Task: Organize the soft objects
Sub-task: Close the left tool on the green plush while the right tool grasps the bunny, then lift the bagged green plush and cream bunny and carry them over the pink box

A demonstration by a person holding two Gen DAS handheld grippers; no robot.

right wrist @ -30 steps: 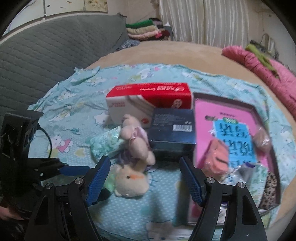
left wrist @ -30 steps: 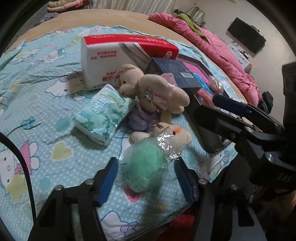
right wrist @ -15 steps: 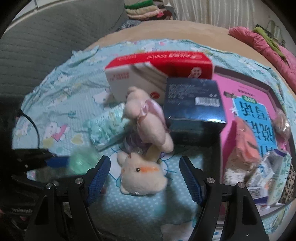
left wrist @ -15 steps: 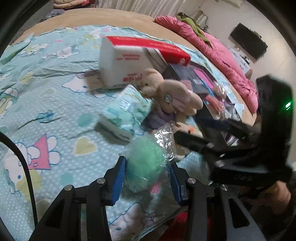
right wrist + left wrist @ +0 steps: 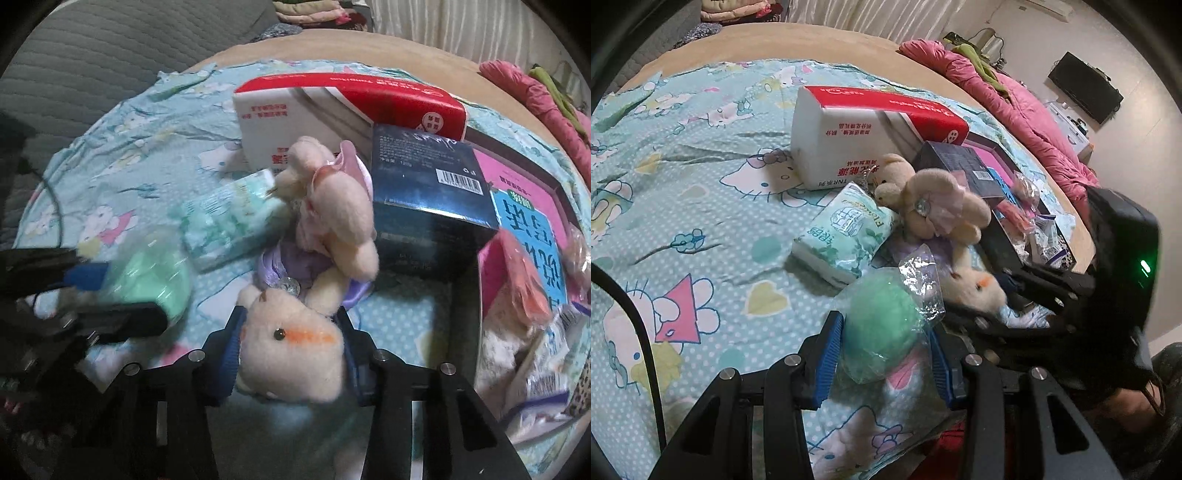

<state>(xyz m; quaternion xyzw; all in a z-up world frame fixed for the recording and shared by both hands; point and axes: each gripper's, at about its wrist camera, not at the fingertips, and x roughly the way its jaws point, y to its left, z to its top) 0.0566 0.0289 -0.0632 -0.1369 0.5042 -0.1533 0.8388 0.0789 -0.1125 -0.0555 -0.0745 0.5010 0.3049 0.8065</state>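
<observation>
My left gripper (image 5: 884, 354) is shut on a green soft ball in clear plastic wrap (image 5: 879, 328), held just above the blue cartoon sheet (image 5: 683, 206). My right gripper (image 5: 291, 350) is shut on a cream plush chick with an orange beak (image 5: 291, 350); the chick also shows in the left wrist view (image 5: 975, 288). A cream plush bear in a lilac dress (image 5: 332, 214) leans on a dark blue box (image 5: 424, 195). A mint tissue pack (image 5: 846, 229) lies beside the bear.
A large red-and-white tissue pack (image 5: 864, 129) stands behind the toys. A pink-lined tray (image 5: 524, 206) at the right holds several small wrapped items. A pink quilt (image 5: 1015, 107) lies along the far bed edge. A grey sofa (image 5: 92, 55) is at the left.
My left gripper closed on the green ball and lifted it slightly. My right gripper moved forward and closed on the plush chick.
</observation>
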